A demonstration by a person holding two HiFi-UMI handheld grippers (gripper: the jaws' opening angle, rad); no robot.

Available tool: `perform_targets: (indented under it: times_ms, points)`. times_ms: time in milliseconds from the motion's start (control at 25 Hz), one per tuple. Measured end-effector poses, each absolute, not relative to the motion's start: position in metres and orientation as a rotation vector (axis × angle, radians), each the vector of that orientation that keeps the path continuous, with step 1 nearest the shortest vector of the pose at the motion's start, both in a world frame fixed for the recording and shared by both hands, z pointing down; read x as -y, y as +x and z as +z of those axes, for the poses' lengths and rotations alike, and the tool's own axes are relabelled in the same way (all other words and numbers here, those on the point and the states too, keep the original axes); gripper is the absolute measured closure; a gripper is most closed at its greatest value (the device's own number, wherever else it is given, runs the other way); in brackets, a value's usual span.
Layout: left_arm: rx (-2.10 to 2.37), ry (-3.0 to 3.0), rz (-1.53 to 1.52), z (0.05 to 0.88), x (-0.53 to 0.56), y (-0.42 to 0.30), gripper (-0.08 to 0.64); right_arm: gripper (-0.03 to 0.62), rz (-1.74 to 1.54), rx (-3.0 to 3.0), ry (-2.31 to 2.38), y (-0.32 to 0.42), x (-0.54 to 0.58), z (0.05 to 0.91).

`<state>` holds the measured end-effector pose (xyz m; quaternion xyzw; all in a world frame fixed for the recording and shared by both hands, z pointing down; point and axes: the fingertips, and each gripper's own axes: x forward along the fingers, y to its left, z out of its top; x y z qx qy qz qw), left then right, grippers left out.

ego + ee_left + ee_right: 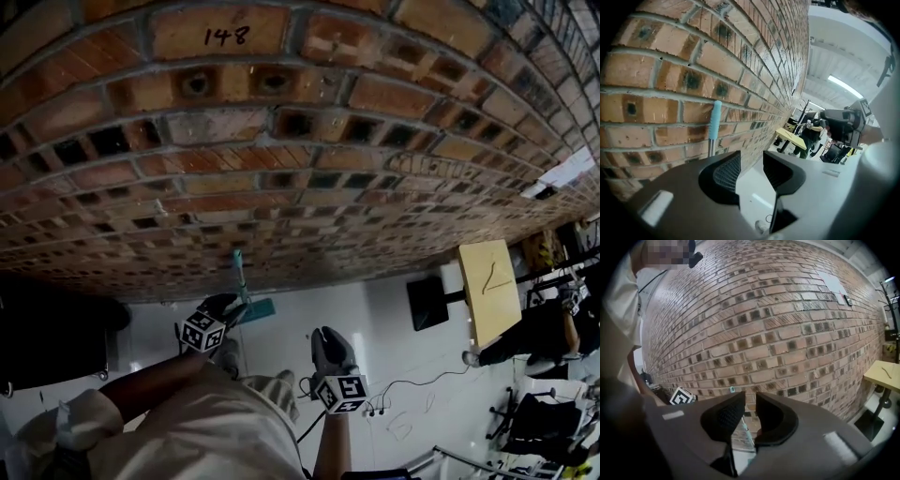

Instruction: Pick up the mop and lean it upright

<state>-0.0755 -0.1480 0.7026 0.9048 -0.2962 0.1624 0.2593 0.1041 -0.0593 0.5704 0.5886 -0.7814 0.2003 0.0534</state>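
Mop [238, 269] stands upright against the brick wall [281, 141], foot on the white floor [375, 309], teal mop head [257, 307] at the wall base.

Left gripper [228, 306]: left forearm comes in from lower-left and reaches up toward the wall, tilted slightly down. The tip sits just beside the mop head, marker cube [202, 332] facing the camera. In the left gripper view its jaws [751, 171] stand apart with only floor in the gap. The mop's light-blue grip [715, 121] is off to the left against the bricks, not touched.

Right gripper [328, 337]: right forearm rises straight from the bottom edge, the gripper pointing at the wall, to the right of the mop and apart from it. In its own view the jaws [750, 416] are released with a narrow gap. The mop shaft [743, 426] shows through the gap but lies farther off, not clamped.

Yellow table [489, 291] sits well off to the right.
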Motion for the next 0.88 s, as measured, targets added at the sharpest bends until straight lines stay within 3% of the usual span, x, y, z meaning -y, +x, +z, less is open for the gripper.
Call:
perform_targets:
  times_ms: [400, 880]
  points:
    - [0.864, 2.430, 0.556, 0.756, 0.193, -0.101, 0.382, 0.529, 0.631, 2.345, 1.727, 0.061, 0.060, 0.589]
    - [0.925, 2.390, 0.617, 0.780, 0.226, -0.088, 0.359, 0.529, 0.594, 2.389, 1.662, 0.066, 0.087, 0.586]
